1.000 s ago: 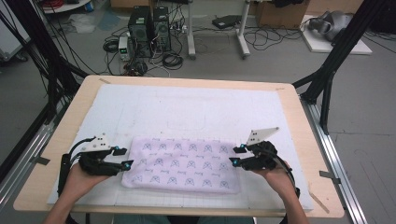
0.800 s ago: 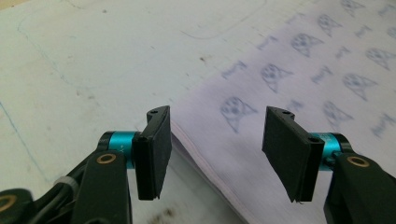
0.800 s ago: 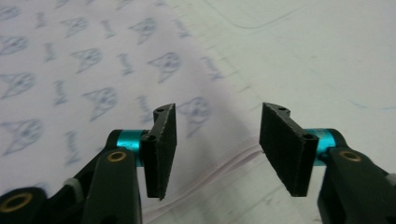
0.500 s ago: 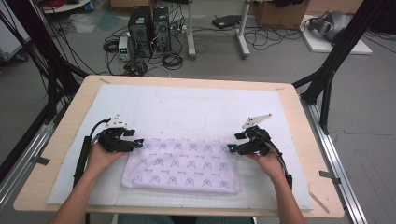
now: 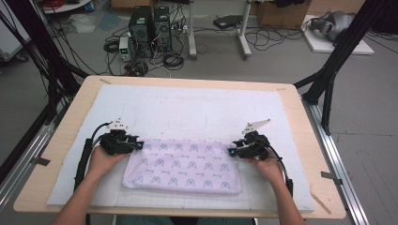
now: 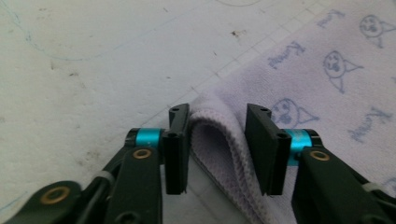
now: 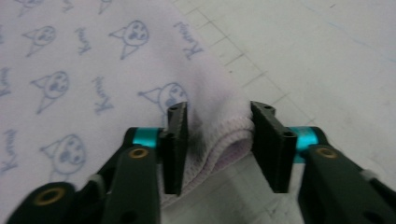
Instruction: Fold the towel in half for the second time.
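Towel (image 5: 182, 165) lies folded flat on the near side of the worktop (image 5: 291, 101), left claw (image 5: 139, 146) and right claw (image 5: 231, 151) closing around its far corners, cloth between the jaws, not yet firmly pinched; next, probably clamp and lift together.

Soft terry cloth towel (image 6: 299, 88) (stitched hem), on a matt white mat (image 5: 197, 110) over pale wood table (image 5: 65, 140).

Towel (image 5: 183, 165) on mat (image 5: 197, 110), between tools.
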A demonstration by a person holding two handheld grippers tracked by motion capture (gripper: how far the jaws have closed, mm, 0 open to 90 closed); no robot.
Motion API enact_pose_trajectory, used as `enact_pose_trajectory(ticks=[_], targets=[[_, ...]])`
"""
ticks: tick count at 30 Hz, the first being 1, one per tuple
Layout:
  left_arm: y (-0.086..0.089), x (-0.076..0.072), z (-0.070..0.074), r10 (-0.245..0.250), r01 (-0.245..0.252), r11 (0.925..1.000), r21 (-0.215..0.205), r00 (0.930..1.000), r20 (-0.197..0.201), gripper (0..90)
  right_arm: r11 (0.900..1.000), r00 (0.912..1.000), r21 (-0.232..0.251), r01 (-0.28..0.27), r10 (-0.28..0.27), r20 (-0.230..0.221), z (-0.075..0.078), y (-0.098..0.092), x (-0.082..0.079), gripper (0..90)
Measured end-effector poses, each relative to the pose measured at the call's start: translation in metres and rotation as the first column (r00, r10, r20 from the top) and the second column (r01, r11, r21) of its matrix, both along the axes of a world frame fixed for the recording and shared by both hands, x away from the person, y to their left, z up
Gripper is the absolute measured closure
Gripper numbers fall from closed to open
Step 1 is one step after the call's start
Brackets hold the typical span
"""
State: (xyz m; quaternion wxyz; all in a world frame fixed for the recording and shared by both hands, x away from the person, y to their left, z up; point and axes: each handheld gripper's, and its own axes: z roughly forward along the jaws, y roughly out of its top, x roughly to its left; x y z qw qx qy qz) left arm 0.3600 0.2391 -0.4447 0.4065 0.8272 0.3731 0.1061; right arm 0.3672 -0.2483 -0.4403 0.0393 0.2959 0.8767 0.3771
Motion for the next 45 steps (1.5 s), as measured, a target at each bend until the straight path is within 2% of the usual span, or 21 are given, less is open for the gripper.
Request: enact_pose_trajectory(ticks=[1,4,6,10,12,15,20,24,27,31,33,34,35,36,37,38,40,42,45], targets=[[-0.001,0.000,0.001,-0.010,0.010,0.9999,0.005,0.9999,0.006,65.4,1.000,1.0000,-0.001,-0.003,0.003,-0.004,0.001,0.000,-0.001,64.4],[-0.004,-0.003,0.002,-0.022,0.021,0.9994,0.026,0.9995,0.024,72.6,0.999,0.9992,-0.024,-0.033,0.033,0.021,0.003,0.004,-0.003,73.1],[-0.006,-0.004,0.003,-0.022,0.020,0.9990,0.041,0.9992,0.034,75.4,0.998,0.9983,-0.040,-0.044,0.046,0.037,0.005,0.005,-0.003,76.3],[-0.008,-0.005,0.006,-0.018,0.015,0.9983,0.057,0.9990,0.042,78.4,0.998,0.9983,-0.045,-0.048,0.050,0.031,0.007,0.006,-0.002,79.9],[-0.008,-0.005,0.007,-0.018,0.016,0.9983,0.055,0.9992,0.037,78.8,0.998,0.9983,-0.034,-0.052,0.053,0.025,0.009,0.004,-0.001,80.8],[-0.006,-0.005,0.013,-0.001,-0.001,0.9996,0.028,0.9990,0.045,78.9,0.999,0.9987,-0.015,-0.036,0.036,0.035,0.019,0.000,0.003,81.1],[-0.008,0.002,0.031,0.032,-0.032,0.9995,-0.001,0.9955,0.089,79.4,0.997,0.9958,-0.072,-0.027,0.033,0.086,0.042,0.007,0.015,81.2],[-0.009,0.016,0.045,0.055,-0.056,0.9984,0.006,0.9917,0.116,79.5,0.996,0.9931,-0.090,0.007,0.004,0.117,0.056,0.009,0.028,81.2],[-0.010,0.025,0.056,0.084,-0.084,0.9964,-0.010,0.9862,0.142,79.6,0.996,0.9901,-0.080,0.027,-0.016,0.139,0.068,0.007,0.039,81.2],[-0.014,0.043,0.072,0.094,-0.096,0.9954,0.002,0.9825,0.161,79.6,0.996,0.9872,-0.071,0.045,-0.034,0.156,0.082,0.006,0.053,81.2],[-0.017,0.052,0.081,0.108,-0.113,0.9936,0.013,0.9769,0.184,79.5,0.996,0.9838,-0.069,0.059,-0.047,0.173,0.087,0.006,0.060,81.1],[-0.020,0.056,0.084,0.123,-0.132,0.9907,0.033,0.9719,0.201,78.6,0.996,0.9822,-0.060,0.071,-0.059,0.179,0.089,0.006,0.065,79.6],[-0.023,0.059,0.086,0.155,-0.170,0.9838,0.056,0.9651,0.211,74.8,0.995,0.9804,-0.053,0.089,-0.078,0.181,0.090,0.005,0.069,74.3],[-0.025,0.062,0.087,0.189,-0.208,0.9757,0.070,0.9583,0.215,65.7,0.992,0.9773,-0.037,0.117,-0.108,0.182,0.089,0.005,0.073,65.5],[-0.026,0.063,0.087,0.212,-0.232,0.9701,0.071,0.9530,0.216,57.0,0.989,0.9761,-0.019,0.145,-0.140,0.167,0.088,0.004,0.076,61.8],[-0.026,0.063,0.086,0.218,-0.237,0.9689,0.070,0.9529,0.211,53.5,0.988,0.9773,-0.007,0.156,-0.154,0.146,0.085,0.003,0.078,60.1],[-0.024,0.061,0.083,0.208,-0.228,0.9700,0.085,0.9583,0.196,50.9,0.987,0.9798,-0.033,0.154,-0.149,0.134,0.080,0.005,0.077,55.4],[-0.021,0.055,0.078,0.201,-0.220,0.9723,0.079,0.9598,0.196,50.4,0.990,0.9838,-0.030,0.139,-0.134,0.119,0.076,0.005,0.072,55.7],[-0.016,0.042,0.069,0.180,-0.194,0.9786,0.067,0.9670,0.180,52.0,0.992,0.9887,-0.040,0.119,-0.115,0.096,0.068,0.005,0.061,59.6]])
